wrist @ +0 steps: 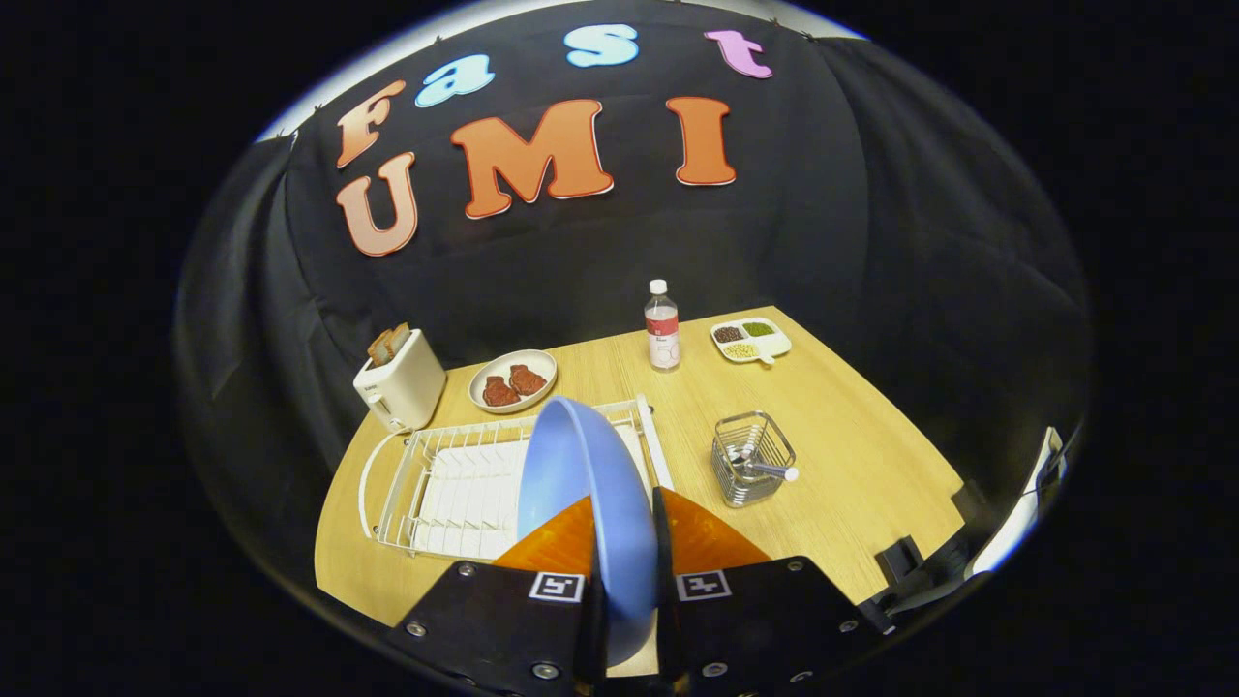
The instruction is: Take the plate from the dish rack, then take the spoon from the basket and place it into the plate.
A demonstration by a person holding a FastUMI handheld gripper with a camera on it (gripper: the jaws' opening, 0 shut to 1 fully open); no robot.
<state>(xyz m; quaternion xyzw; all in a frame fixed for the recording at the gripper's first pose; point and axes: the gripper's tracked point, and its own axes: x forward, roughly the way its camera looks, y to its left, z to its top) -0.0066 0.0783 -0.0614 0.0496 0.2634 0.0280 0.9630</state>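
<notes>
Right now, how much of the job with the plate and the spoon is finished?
Done: the round blue plate is lifted above the white wire dish rack. In hand: the gripper is shut on the plate, held on edge. Left: setting it down, then moving the metal spoon, standing in the wire basket, into it.
</notes>
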